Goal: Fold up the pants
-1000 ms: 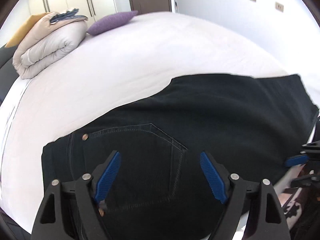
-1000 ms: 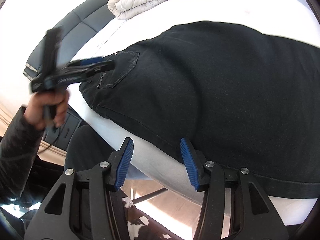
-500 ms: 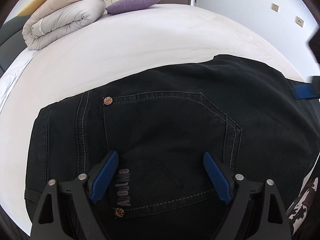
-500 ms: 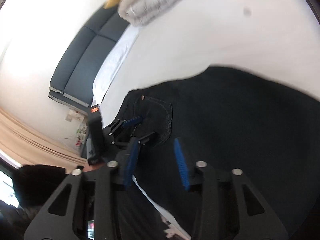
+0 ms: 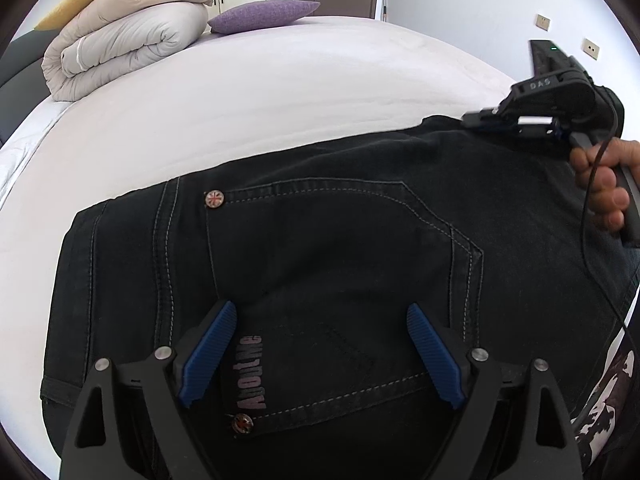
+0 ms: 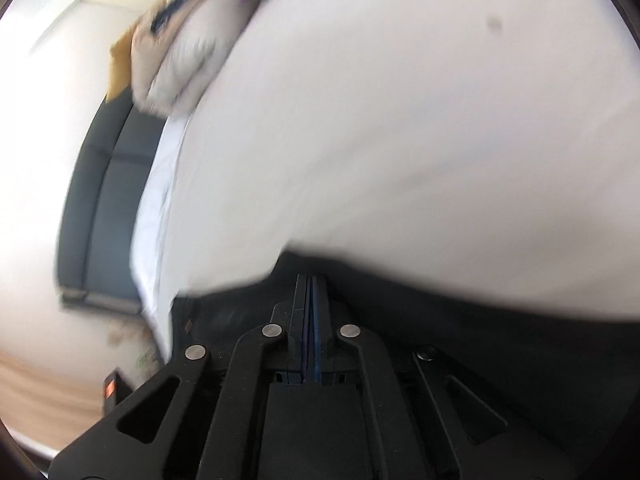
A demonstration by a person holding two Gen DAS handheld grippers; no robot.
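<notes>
Left wrist view: the left gripper [image 5: 320, 352] hangs with its ribbed blue pads spread wide, nothing between them, over the stitched back pocket [image 5: 332, 264] of the black denim pants [image 5: 360, 220]. The pants lie flat on the smooth white bed [image 5: 280, 92]. At the garment's far edge the right gripper [image 5: 476, 118], gripped by a hand [image 5: 604, 184], has just closed; in its own blurred view the pads [image 6: 316, 320] meet flush, and whether cloth is pinched is unclear. Beyond sit a puffy rolled duvet [image 5: 128, 40] and a purple pillow [image 5: 264, 14].

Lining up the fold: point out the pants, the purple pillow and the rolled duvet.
pants [image 5: 340, 240], left wrist view, back pocket.
purple pillow [image 5: 264, 14], left wrist view, top face.
rolled duvet [image 5: 128, 40], left wrist view, outer roll.
</notes>
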